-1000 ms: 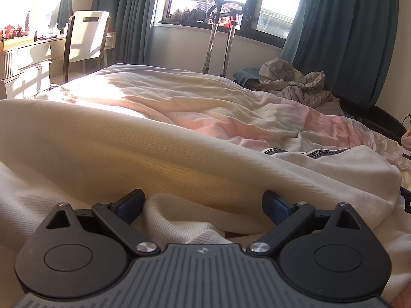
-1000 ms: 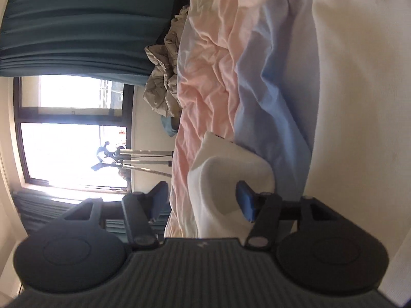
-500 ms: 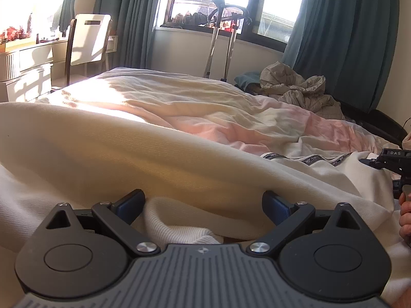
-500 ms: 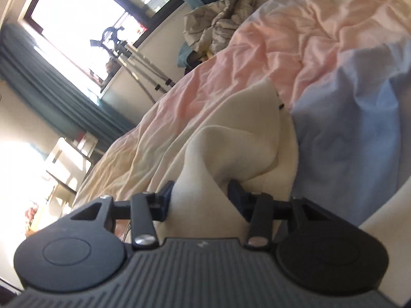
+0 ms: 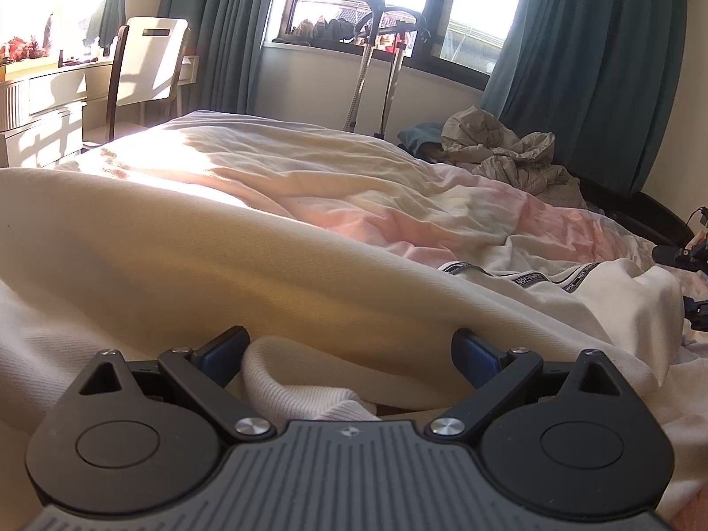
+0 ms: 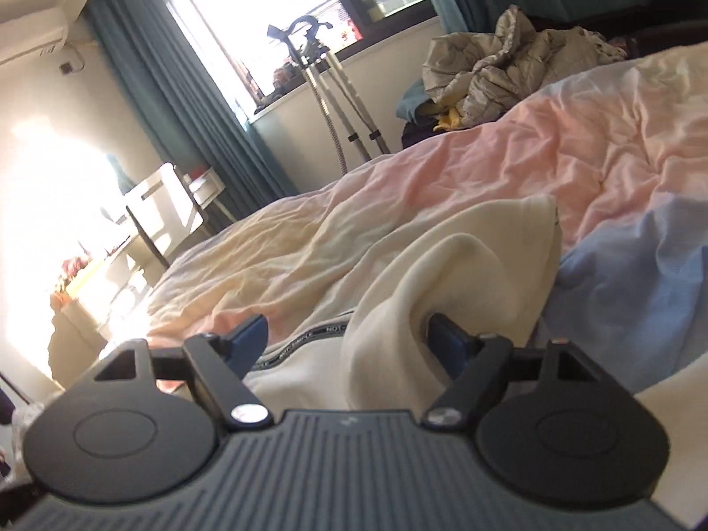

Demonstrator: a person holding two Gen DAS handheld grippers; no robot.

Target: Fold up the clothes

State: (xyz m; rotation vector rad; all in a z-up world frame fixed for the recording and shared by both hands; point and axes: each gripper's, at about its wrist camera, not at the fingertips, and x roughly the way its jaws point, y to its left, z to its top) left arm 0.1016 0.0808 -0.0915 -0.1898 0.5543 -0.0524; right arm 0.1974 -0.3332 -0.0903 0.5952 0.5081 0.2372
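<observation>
R claw (image 6: 347, 340) opening, cream garment (image 6: 442, 274) fold loose between jaws; L claw (image 5: 349, 349) apart over ribbed cuff. Garment on bed (image 6: 597, 168), bunched; folding barely begun, most left.

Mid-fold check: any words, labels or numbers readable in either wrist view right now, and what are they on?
"NOT" at the start of repeated print: white band with dark edges on the cream garment; the rest is too blurred to read.
Same band in the right wrist view: lettering blurred, unreadable.
No other text visible.
</observation>
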